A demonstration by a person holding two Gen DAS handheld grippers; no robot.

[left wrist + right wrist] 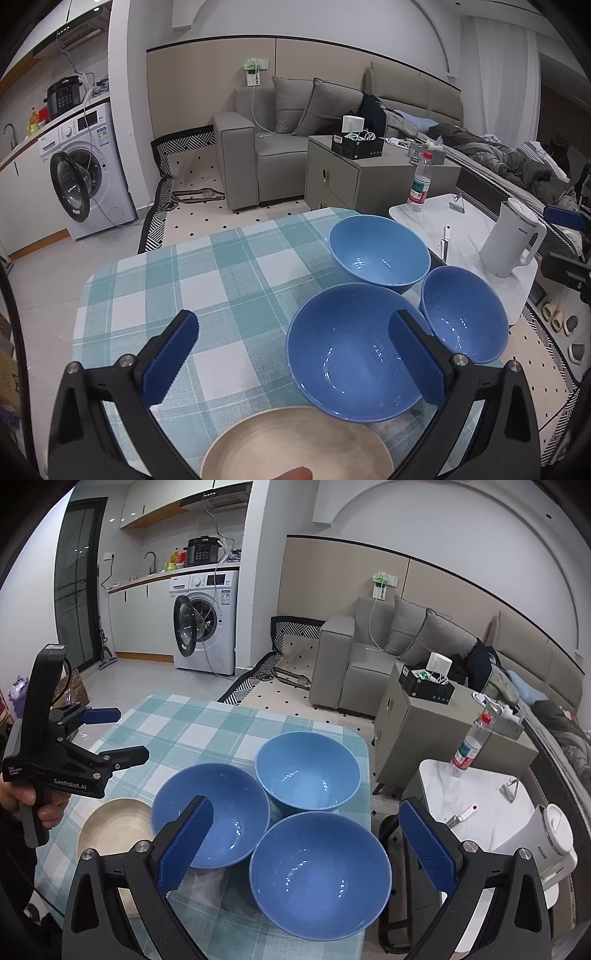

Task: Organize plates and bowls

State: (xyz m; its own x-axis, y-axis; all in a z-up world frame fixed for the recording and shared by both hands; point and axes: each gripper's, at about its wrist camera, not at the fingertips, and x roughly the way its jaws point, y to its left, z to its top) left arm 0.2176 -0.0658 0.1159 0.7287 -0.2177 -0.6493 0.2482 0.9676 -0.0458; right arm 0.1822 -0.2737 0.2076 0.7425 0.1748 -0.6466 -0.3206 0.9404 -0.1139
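Three blue bowls stand close together on the checked tablecloth (221, 280): one at the back (378, 251) (306, 771), one to the left (351, 350) (210, 812), one nearest the table's right edge (465, 314) (319, 875). A beige plate (295, 446) (110, 827) lies just left of the left bowl. My left gripper (295, 354) (125, 734) is open and empty above the plate and the left bowl. My right gripper (308, 845) is open and empty, hovering over the nearest bowl.
A white side table (443, 786) at the right carries a white kettle (511, 240) (546, 834), a water bottle (419, 184) (471, 746) and a small knife (446, 242). A grey cabinet (417, 738) and sofa (266, 147) stand beyond. A hand (37, 805) holds the left gripper.
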